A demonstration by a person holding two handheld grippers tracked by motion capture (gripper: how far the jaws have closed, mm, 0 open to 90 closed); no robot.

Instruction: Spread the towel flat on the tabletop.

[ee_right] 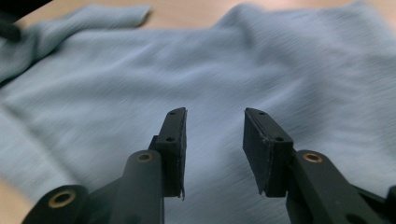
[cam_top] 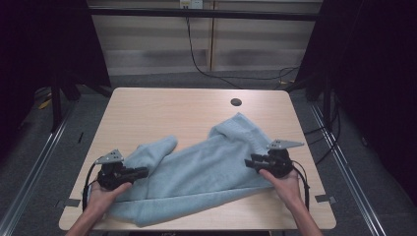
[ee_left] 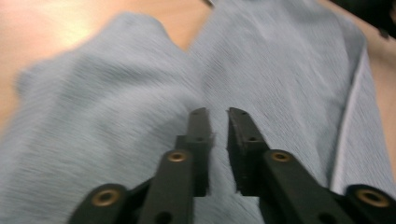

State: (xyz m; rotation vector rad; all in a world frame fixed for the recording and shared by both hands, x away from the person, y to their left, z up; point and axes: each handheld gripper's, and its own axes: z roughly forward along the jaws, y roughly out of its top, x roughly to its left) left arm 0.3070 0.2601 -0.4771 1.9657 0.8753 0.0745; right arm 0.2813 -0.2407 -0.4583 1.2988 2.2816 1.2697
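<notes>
A light blue knit garment (cam_top: 206,169) lies spread across the near half of the wooden table (cam_top: 172,108), with one sleeve (cam_top: 160,146) reaching left. My left gripper (cam_top: 143,171) rests at the garment's left edge, pointing right. In the left gripper view my left gripper (ee_left: 218,113) stands over the cloth (ee_left: 116,93), jaws a narrow gap apart with nothing between them. My right gripper (cam_top: 249,162) sits at the garment's right edge, pointing left. In the right gripper view my right gripper (ee_right: 215,113) is open wider above the fabric (ee_right: 233,60), its gap empty.
A round cable hole (cam_top: 236,102) is in the table's far side. Bare wood lies beyond the garment. Black frame posts (cam_top: 56,98) and dark curtains flank the table, and a cable (cam_top: 196,59) runs along the floor behind.
</notes>
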